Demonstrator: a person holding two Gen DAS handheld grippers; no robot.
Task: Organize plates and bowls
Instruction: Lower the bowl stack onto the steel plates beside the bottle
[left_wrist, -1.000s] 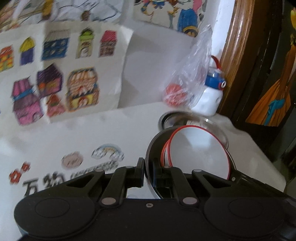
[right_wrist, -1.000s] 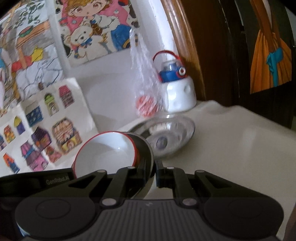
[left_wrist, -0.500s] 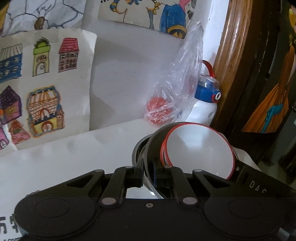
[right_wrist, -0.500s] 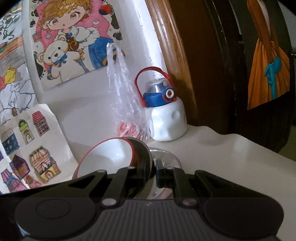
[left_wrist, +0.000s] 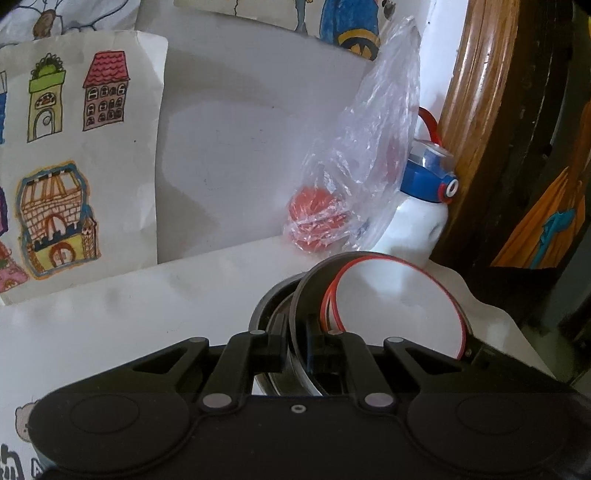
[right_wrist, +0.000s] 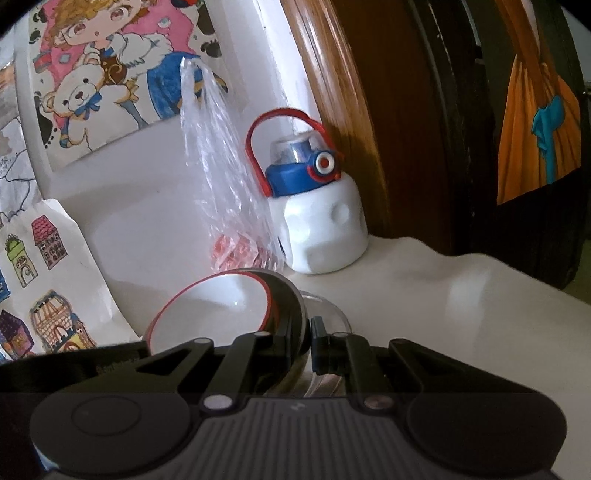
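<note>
Since a second ago, your bowl stack (left_wrist: 400, 306) has neared the water bottle (right_wrist: 319, 225) at 12 o'clock. Both left tongs (left_wrist: 295, 345) and right tongs (right_wrist: 307, 341) stay clamped on its dark outer rim, above the counter (right_wrist: 461, 295).

Soft, dim indoor light with strong fisheye bending in both of your views.

You get glare streaks on the varnished wooden frame (left_wrist: 476, 122) at one o'clock, and a soft sheen on the table (right_wrist: 461, 295) at three o'clock in the right view. The water bottle (right_wrist: 317, 218) throws a shadow rightward. Corners darken to black; straight edges bow near the rim. Both views look slightly soft and grainy.
</note>
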